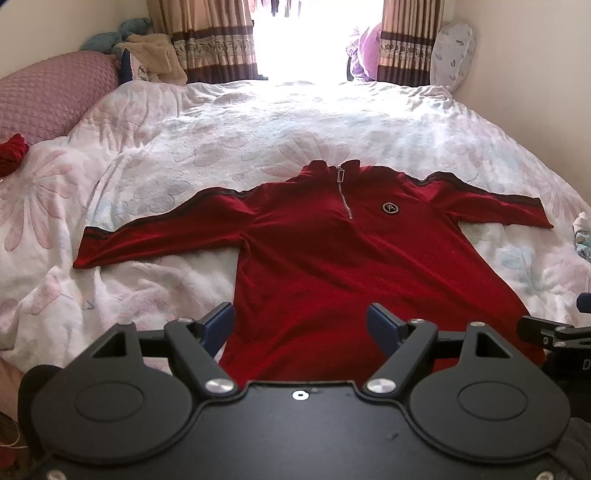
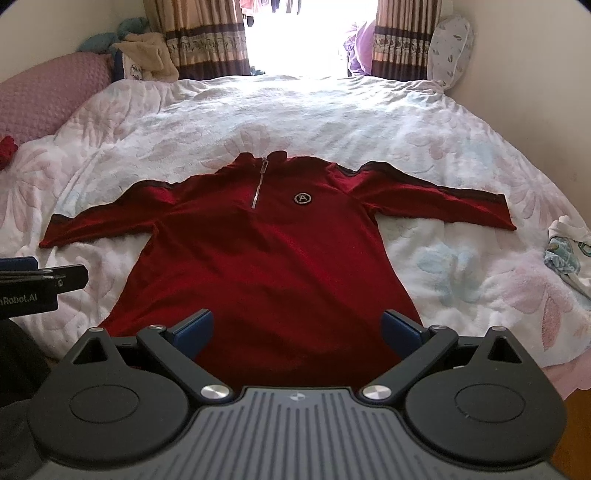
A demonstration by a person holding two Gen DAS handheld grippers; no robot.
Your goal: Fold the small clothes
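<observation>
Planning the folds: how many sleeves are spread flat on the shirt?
2: left sleeve stretched toward the pink pillow, right sleeve toward the wall; both flat, nothing hidden.

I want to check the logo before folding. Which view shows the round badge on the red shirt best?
The right wrist view: the round badge on the red shirt sits nearer the centre. The left wrist view shows it equally unobstructed, but off-centre.

Floral bedspread (image 1: 221, 122), striped curtains (image 1: 207, 40) (window (image 1: 303, 33) glaring)
</observation>
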